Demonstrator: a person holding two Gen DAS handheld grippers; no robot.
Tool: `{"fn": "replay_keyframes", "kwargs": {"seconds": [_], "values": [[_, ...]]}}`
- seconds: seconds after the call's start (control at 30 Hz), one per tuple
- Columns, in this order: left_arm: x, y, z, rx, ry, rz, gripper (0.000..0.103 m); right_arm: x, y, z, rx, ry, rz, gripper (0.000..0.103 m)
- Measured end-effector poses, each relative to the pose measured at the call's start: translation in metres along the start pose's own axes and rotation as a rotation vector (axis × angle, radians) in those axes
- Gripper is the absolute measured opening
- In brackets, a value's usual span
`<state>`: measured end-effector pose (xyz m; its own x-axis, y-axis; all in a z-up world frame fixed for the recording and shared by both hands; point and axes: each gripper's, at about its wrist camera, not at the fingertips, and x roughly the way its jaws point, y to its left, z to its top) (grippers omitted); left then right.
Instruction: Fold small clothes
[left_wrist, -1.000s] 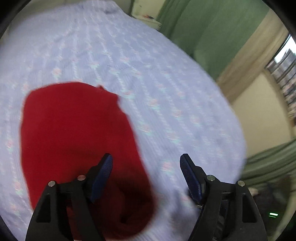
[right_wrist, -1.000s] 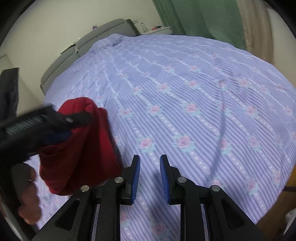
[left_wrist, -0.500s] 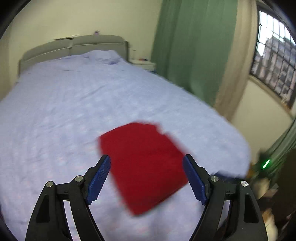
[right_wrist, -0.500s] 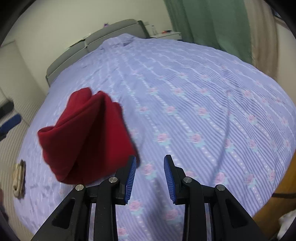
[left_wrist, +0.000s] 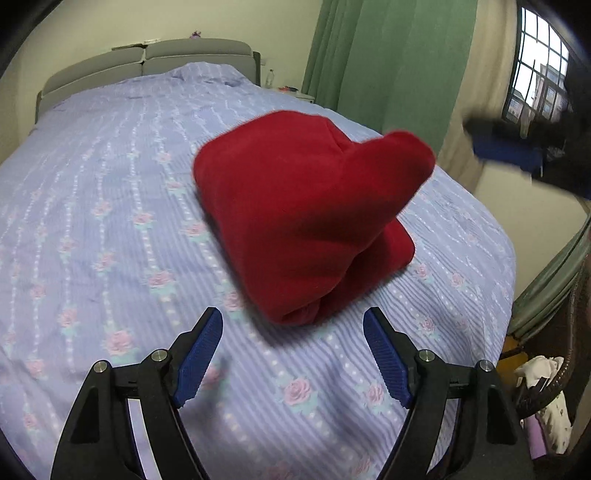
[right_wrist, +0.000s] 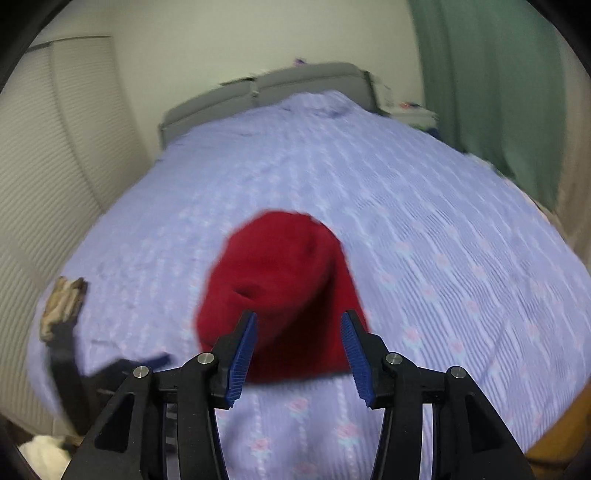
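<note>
A red folded garment (left_wrist: 303, 218) lies in a bulky heap on the lilac flowered bedspread (left_wrist: 110, 206). My left gripper (left_wrist: 293, 354) is open and empty, just short of the garment's near edge. In the right wrist view the garment (right_wrist: 280, 284) sits straight ahead, and my right gripper (right_wrist: 299, 350) is open and empty, with its jaws to either side of the near edge. The right gripper shows as a dark blur in the left wrist view (left_wrist: 517, 147), beyond the garment's raised corner.
The grey headboard (left_wrist: 147, 62) is at the far end, green curtains (left_wrist: 388, 66) and a window (left_wrist: 535, 85) to the right. A small beige cloth item (right_wrist: 62, 302) lies near the bed's left edge. A basket with laundry (left_wrist: 546, 391) stands beside the bed.
Both grippers have pulled back and swung to face the garment. The right gripper has opened wide from nearly shut. The garment now lies free on the bed, one corner sticking up.
</note>
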<state>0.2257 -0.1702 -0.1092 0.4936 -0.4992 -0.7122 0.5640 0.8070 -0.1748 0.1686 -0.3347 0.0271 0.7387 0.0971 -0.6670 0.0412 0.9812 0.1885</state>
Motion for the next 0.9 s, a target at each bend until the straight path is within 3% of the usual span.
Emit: {"fn": "replay_keyframes", "kwargs": {"seconds": [0.1, 0.17, 0.3, 0.4, 0.47, 0.63, 0.7, 0.8, 0.9], "values": [[0.017, -0.003, 0.005, 0.01, -0.007, -0.004, 0.076, 0.008, 0.016, 0.014, -0.039, 0.013, 0.067, 0.048], [0.021, 0.0, 0.003, -0.04, 0.014, -0.02, 0.068, 0.022, 0.024, 0.02, -0.068, 0.04, 0.08, 0.048], [0.027, 0.006, 0.002, -0.081, -0.001, -0.004, 0.067, 0.049, 0.029, 0.024, -0.064, 0.106, 0.097, 0.048], [0.036, 0.006, 0.001, -0.076, 0.011, 0.024, 0.063, 0.063, 0.028, 0.018, -0.063, 0.142, 0.1, 0.048], [0.045, 0.011, 0.0, -0.079, 0.037, 0.039, 0.05, 0.071, 0.026, 0.013, -0.06, 0.165, 0.075, 0.048], [0.054, 0.035, -0.001, -0.213, 0.083, -0.026, 0.047, 0.081, -0.001, -0.006, 0.024, 0.221, 0.107, 0.048], [0.048, 0.023, 0.002, -0.16, 0.061, 0.013, 0.04, 0.087, -0.01, -0.011, 0.062, 0.233, 0.133, 0.048], [0.042, 0.004, 0.002, -0.049, 0.026, 0.094, 0.04, 0.099, -0.025, -0.015, 0.132, 0.26, 0.163, 0.048], [0.043, 0.008, 0.002, -0.08, 0.033, 0.079, 0.039, 0.11, -0.039, -0.013, 0.216, 0.269, 0.223, 0.048]]}}
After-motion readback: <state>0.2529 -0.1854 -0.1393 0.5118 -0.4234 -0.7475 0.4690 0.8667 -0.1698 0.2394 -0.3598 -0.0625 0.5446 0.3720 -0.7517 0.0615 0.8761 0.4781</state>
